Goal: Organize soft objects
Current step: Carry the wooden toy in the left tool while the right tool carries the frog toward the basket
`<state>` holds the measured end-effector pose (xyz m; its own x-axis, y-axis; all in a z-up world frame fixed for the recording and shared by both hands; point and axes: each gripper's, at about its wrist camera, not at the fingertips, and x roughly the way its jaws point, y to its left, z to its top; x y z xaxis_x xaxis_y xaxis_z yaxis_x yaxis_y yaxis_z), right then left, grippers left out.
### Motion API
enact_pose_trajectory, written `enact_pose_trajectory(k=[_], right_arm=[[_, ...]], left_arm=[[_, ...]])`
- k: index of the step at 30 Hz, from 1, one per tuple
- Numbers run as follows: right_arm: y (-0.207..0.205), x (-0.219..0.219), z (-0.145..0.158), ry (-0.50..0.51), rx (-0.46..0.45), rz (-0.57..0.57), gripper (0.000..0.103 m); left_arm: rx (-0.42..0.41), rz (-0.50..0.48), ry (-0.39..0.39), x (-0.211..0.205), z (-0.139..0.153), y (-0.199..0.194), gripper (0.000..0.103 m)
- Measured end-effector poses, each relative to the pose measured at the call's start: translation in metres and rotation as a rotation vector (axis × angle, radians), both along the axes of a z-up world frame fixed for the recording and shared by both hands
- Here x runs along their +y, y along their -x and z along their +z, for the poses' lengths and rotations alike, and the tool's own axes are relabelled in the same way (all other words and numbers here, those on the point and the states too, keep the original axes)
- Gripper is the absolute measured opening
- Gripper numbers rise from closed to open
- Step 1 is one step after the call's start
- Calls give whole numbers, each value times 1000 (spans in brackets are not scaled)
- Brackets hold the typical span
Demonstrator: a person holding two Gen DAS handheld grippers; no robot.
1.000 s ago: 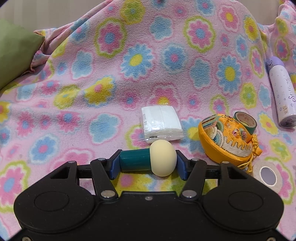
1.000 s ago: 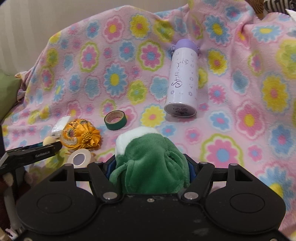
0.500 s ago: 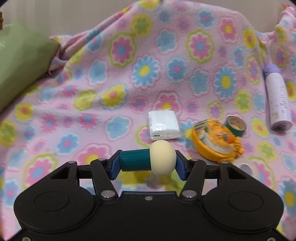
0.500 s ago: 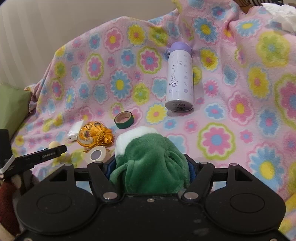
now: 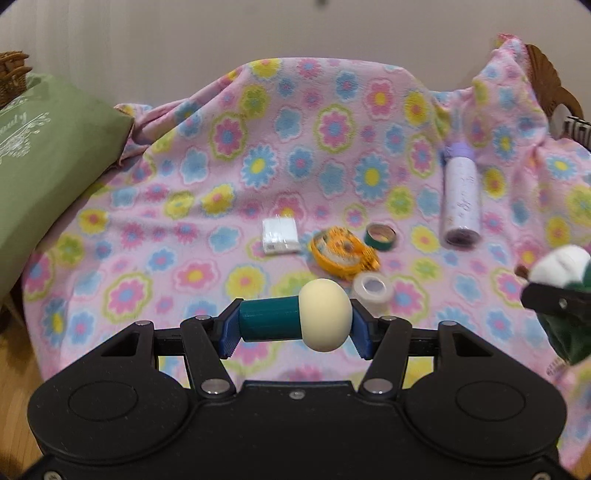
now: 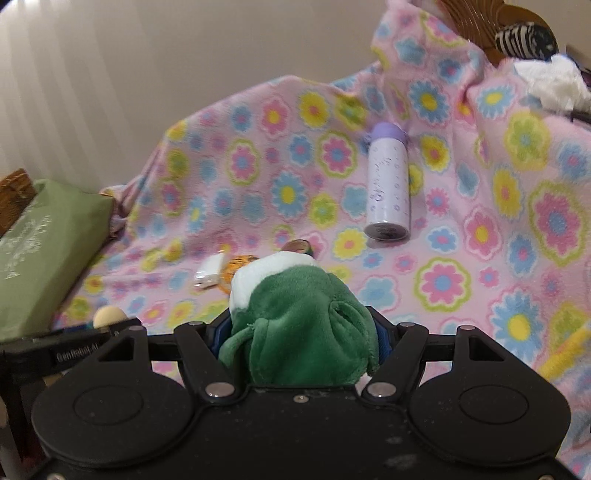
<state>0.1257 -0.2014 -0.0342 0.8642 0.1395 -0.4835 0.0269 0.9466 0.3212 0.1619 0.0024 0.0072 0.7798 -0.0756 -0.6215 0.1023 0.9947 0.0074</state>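
Both grippers have drawn back and risen from the pink flowered fleece blanket (image 5: 229, 147); the things lying on it now look smaller. The right gripper (image 6: 299, 332) is clamped around a green and white plush toy (image 6: 295, 317). The left gripper (image 5: 293, 325) pinches a teal-stemmed, cream-capped soft mushroom toy (image 5: 295, 319) end to end, its long axis crosswise. A green embroidered cushion (image 5: 48, 177) at the blanket's left edge lies nearer the left gripper, with open room between.

a home: flowered fleece blanket (image 5: 229, 177), green cushion (image 5: 48, 177), wicker furniture (image 6: 476, 22)

Flowered blanket (image 5: 229, 173) — lilac bottle (image 5: 461, 206)
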Motion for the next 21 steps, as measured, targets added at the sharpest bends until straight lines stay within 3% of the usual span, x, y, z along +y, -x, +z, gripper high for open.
enact_pose_trajectory(k=[11, 21], right_arm=[[73, 19, 13, -14, -61, 87, 70], [124, 20, -1, -58, -11, 79, 70]], left_arm=[[28, -22, -10, -13, 8, 77, 55], [76, -10, -14, -21, 0, 119, 55]])
